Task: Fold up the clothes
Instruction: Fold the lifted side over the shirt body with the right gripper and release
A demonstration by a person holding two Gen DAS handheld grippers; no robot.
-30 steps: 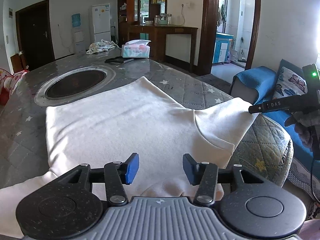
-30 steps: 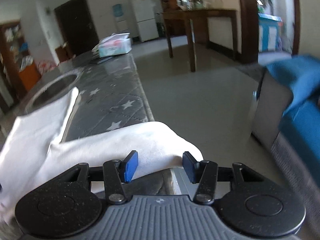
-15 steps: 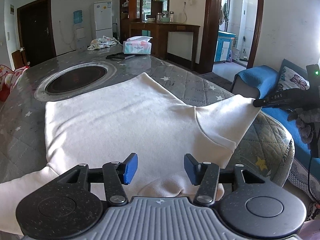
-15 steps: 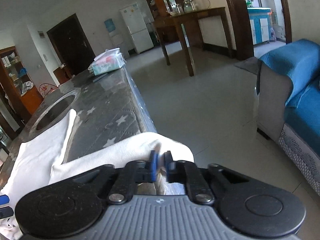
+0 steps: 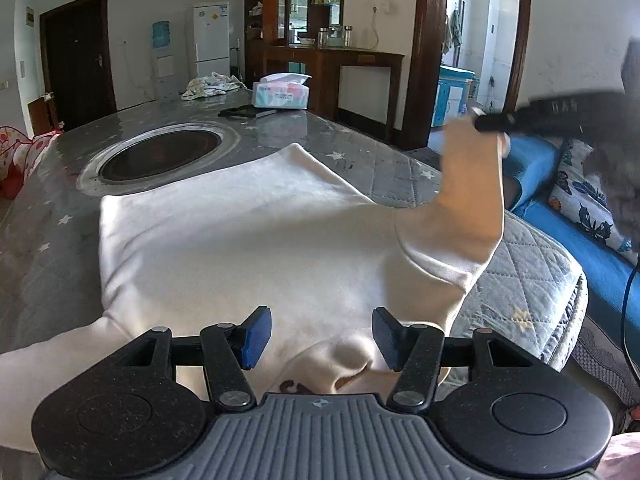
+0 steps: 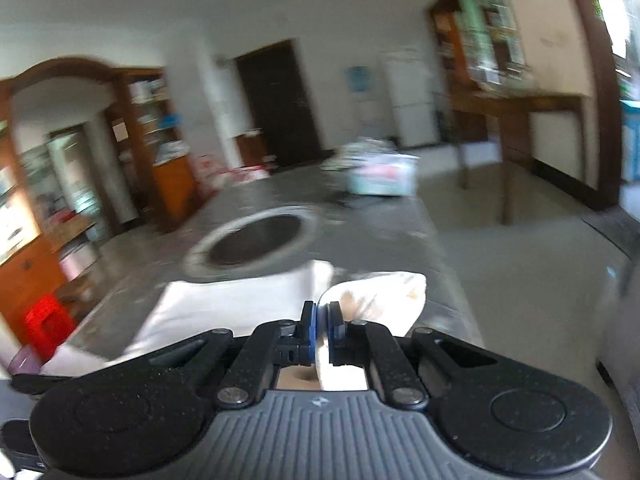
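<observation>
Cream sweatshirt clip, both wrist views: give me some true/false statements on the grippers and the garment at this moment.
1. The right gripper is clamped on the sleeve. True.
2. The left gripper grips the collar. False: its jaws are open, holding nothing.
3. The sleeve is lifted off the table. True.
4. The cream sweatshirt covers the round burner. False: the burner lies uncovered beyond it.
5. The tissue box sits on the sweatshirt. False: it sits on the table's far end.
</observation>
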